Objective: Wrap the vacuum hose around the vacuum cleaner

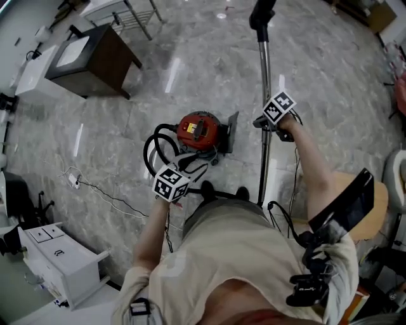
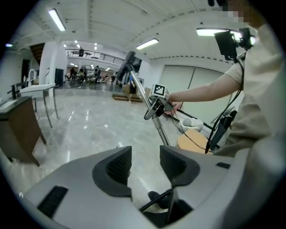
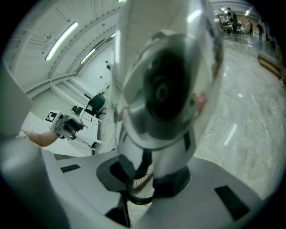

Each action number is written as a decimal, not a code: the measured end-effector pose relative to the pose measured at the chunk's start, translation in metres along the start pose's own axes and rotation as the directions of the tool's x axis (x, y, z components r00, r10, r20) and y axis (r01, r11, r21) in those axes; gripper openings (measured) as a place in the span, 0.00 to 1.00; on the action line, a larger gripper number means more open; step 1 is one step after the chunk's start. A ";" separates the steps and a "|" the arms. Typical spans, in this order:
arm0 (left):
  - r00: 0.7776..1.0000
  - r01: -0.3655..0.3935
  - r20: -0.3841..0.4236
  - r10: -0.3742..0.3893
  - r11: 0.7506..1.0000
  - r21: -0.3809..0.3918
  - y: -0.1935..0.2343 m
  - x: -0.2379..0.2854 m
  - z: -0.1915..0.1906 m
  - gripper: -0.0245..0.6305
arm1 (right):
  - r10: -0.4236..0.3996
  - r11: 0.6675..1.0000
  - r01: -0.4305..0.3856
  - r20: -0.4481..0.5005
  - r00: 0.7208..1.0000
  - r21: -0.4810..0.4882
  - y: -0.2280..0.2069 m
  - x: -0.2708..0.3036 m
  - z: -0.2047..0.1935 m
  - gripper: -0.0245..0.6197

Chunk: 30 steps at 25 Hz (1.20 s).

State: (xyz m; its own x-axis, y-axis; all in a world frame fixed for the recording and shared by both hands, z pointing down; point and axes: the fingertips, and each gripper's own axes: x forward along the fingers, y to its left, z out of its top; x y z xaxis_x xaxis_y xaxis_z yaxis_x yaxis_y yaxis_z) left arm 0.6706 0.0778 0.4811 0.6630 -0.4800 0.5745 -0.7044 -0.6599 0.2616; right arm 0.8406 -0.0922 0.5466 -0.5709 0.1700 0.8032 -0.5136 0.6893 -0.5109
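1. Vacuum hose (image 1: 154, 147): black, lying in loops on the marble floor (image 1: 330, 76). It rests against one side of the red vacuum cleaner (image 1: 199, 129). In the head view it is close to the left gripper (image 2: 146, 163) but outside that gripper's jaws.
2. The left gripper's jaws are spread apart with only bare floor showing in the gap between them. Nothing touches either dark pad.
3. Ahead of the left jaws and well apart from them stands a metal tube (image 2: 154, 117), slanting up from the floor. The right gripper (image 3: 149, 176) is clamped on it partway up.
4. The right gripper's jaws are pressed onto that tube, one pad on each side. In the right gripper view the shiny tube fills the space directly above the jaws.
5. In the head view the tube runs from a black handle (image 1: 261, 13) beyond the right jaws down to the floor near the person's black shoes (image 1: 242, 191). The vacuum cleaner sits to the left of the right jaws, near them but not touching.
6. A dark grey flat part (image 1: 229, 131) stands against the vacuum cleaner on the side facing the right jaws.
7. From the right gripper's view, the left gripper with its marker cube shows off to the left of the jaws, held out on the person's forearm.
8. Far from both pairs of jaws stand a dark table (image 1: 95, 56) and a white cabinet (image 1: 60, 260). A thin cable (image 1: 104, 193) trails on the floor between them.
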 end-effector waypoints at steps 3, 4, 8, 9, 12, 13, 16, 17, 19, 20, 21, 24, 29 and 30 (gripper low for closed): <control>0.996 0.071 0.048 -0.076 0.992 0.109 0.032 -0.012 0.037 0.34 | -0.061 0.998 0.061 -0.047 0.997 0.001 0.019 0.019 0.020 0.16; 0.993 0.086 0.062 -0.095 0.987 0.134 0.045 -0.019 0.045 0.34 | -0.073 0.997 0.073 -0.062 0.995 -0.005 0.027 0.030 0.030 0.16; 0.994 0.072 0.066 -0.090 0.969 0.237 0.078 -0.040 0.060 0.34 | -0.068 0.995 0.055 -0.146 0.987 -0.087 0.068 0.083 0.042 0.16; 0.995 0.062 0.063 -0.083 0.956 0.286 0.079 -0.040 0.070 0.34 | -0.066 0.993 0.048 -0.167 0.984 -0.108 0.075 0.089 0.038 0.16; 0.993 0.061 0.062 -0.100 0.891 0.450 0.079 -0.038 0.109 0.34 | -0.079 0.985 0.044 -0.206 0.975 -0.166 0.089 0.104 0.034 0.16; 0.990 0.079 0.060 -0.124 0.869 0.489 0.076 -0.038 0.122 0.34 | -0.091 0.981 0.051 -0.210 0.973 -0.186 0.092 0.110 0.035 0.16; 0.979 0.133 0.054 -0.195 0.823 0.552 0.052 -0.030 0.155 0.34 | -0.128 0.962 0.068 -0.216 0.968 -0.266 0.094 0.122 0.037 0.16; 0.978 0.136 0.052 -0.202 0.810 0.571 0.041 -0.022 0.165 0.34 | -0.134 0.953 0.065 -0.221 0.966 -0.297 0.094 0.123 0.036 0.16; 0.983 0.116 0.037 -0.178 0.771 0.626 0.020 0.001 0.188 0.34 | -0.131 0.934 0.041 -0.236 0.963 -0.355 0.095 0.121 0.033 0.16; 0.989 0.100 0.016 -0.148 0.742 0.663 0.014 0.014 0.201 0.34 | -0.125 0.925 0.023 -0.247 0.961 -0.378 0.096 0.119 0.033 0.16; 0.994 0.091 -0.022 -0.106 0.707 0.702 0.013 0.024 0.210 0.34 | -0.115 0.917 0.002 -0.259 0.959 -0.400 0.097 0.117 0.034 0.16; 0.973 0.155 -0.226 0.040 0.613 0.775 0.039 0.029 0.196 0.40 | -0.081 0.889 -0.067 -0.299 0.951 -0.453 0.098 0.116 0.039 0.16; 0.809 0.336 -0.507 0.299 0.472 0.815 0.107 0.029 0.130 0.61 | -0.027 0.827 -0.178 -0.353 0.935 -0.534 0.102 0.144 0.043 0.16; 0.776 0.364 -0.519 0.358 0.417 0.832 0.116 0.032 0.121 0.62 | -0.023 0.820 -0.188 -0.359 0.933 -0.541 0.102 0.150 0.045 0.16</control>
State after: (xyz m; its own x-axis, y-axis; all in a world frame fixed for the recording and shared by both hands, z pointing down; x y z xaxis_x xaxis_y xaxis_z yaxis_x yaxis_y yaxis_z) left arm 0.6405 -0.0841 0.4364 0.1310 -0.3085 0.9422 0.1587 -0.9316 -0.3271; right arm 0.6738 -0.0282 0.6016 -0.2914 0.3955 0.8710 0.0329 0.9141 -0.4041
